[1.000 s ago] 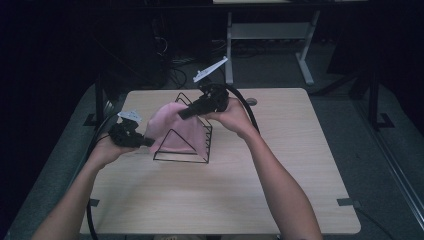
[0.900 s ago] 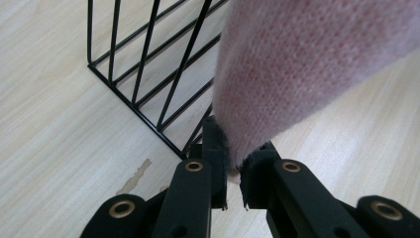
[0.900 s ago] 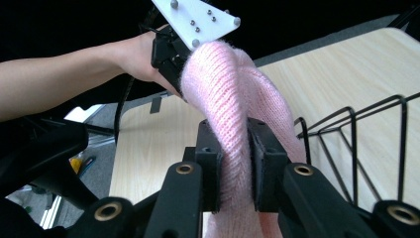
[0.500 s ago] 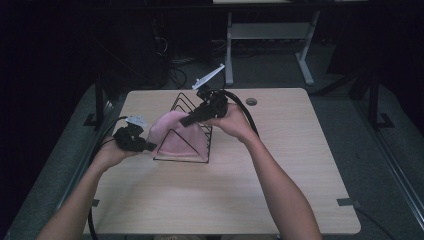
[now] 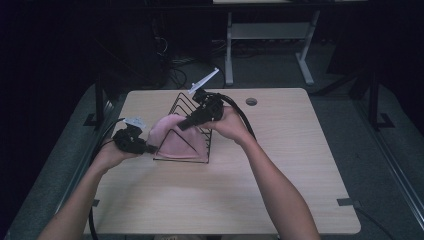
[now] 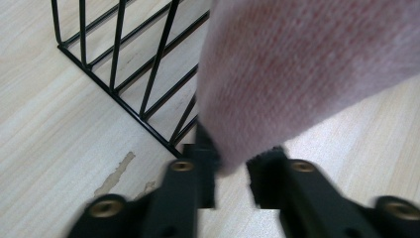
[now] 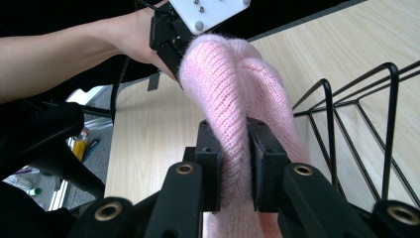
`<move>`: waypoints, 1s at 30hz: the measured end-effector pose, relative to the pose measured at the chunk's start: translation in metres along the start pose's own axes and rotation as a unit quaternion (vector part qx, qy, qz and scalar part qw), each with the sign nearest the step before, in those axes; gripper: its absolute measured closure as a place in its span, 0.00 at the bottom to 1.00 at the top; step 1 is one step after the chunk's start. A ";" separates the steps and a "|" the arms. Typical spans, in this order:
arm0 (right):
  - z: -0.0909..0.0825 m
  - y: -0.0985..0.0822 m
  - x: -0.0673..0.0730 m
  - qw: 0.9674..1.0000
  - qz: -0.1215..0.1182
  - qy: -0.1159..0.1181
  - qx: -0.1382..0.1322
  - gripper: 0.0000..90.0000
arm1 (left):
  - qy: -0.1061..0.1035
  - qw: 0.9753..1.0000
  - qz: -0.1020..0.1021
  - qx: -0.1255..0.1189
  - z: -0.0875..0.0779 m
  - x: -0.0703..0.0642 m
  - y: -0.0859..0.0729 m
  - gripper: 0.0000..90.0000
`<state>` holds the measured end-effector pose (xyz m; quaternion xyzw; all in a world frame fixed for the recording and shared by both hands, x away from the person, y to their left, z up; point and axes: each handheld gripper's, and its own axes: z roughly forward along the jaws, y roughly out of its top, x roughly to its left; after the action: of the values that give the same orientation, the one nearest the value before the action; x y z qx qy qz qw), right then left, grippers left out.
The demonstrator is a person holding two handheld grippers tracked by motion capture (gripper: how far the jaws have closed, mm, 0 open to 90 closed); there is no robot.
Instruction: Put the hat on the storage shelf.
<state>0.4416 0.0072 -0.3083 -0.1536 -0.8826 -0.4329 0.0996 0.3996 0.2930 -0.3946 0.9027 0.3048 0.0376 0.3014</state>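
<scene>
A pink knitted cloth (image 5: 172, 137) hangs over the left part of a black wire rack (image 5: 186, 103) in the middle of the table. My left gripper (image 5: 150, 148) is at the cloth's left edge. In the left gripper view its jaws (image 6: 230, 178) pinch a corner of the cloth (image 6: 297, 64) just above the tabletop, beside the rack's base (image 6: 119, 74). My right gripper (image 5: 181, 126) comes in from the upper right. It is shut on a raised fold of the cloth (image 7: 233, 74), with knit bulging between its jaws (image 7: 235, 163).
The light wooden table (image 5: 280, 165) has a round cable hole (image 5: 251, 101) at the back. Rack wires (image 7: 356, 114) rise right of the held fold. Cables trail from both grippers. Beyond the table are a dark floor and a grey desk frame (image 5: 230, 55).
Both grippers have shifted slightly toward the person and lower, keeping hold of the cloth. The cloth now sits lower against the rack's left side.
</scene>
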 end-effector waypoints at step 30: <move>0.004 -0.009 0.000 1.000 -0.007 -0.021 -0.021 0.93 | 0.008 0.999 -0.001 0.047 0.017 0.008 -0.006 0.93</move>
<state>0.4385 0.0055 -0.3177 -0.1580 -0.8765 -0.4486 0.0749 0.4073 0.2932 -0.4128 0.9151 0.3099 0.0300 0.2563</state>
